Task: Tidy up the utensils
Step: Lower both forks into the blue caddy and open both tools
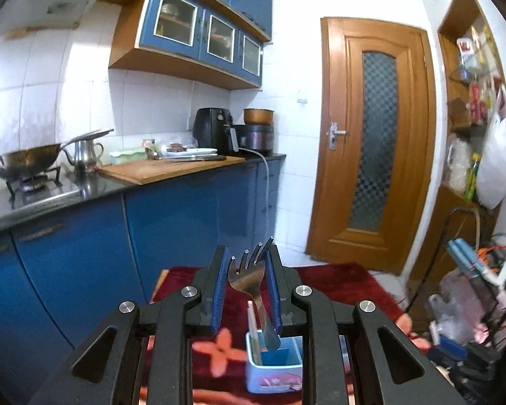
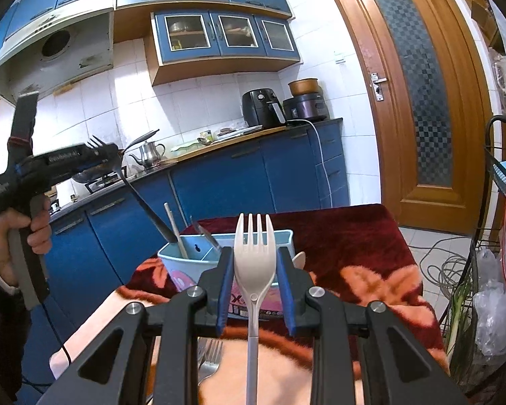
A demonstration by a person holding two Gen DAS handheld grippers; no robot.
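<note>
Although the red flowered blanket [image 2: 354, 236] filled most of the table, the work centred on the light blue caddy [image 2: 185, 260] near its far edge, divided into compartments and already holding a pale stick and what looked like a knife. The left gripper [image 1: 246, 270] was clamped on a metal fork [image 1: 249, 276] by its head, the handle slanting down with its end at the caddy's rim; stiff and slick, it would likely pivot in that grip. The right gripper [image 2: 256, 270] was closed on a white plastic fork [image 2: 254, 256], light and bendy, best held at the neck. More metal forks [image 2: 209, 357] lay below.
</note>
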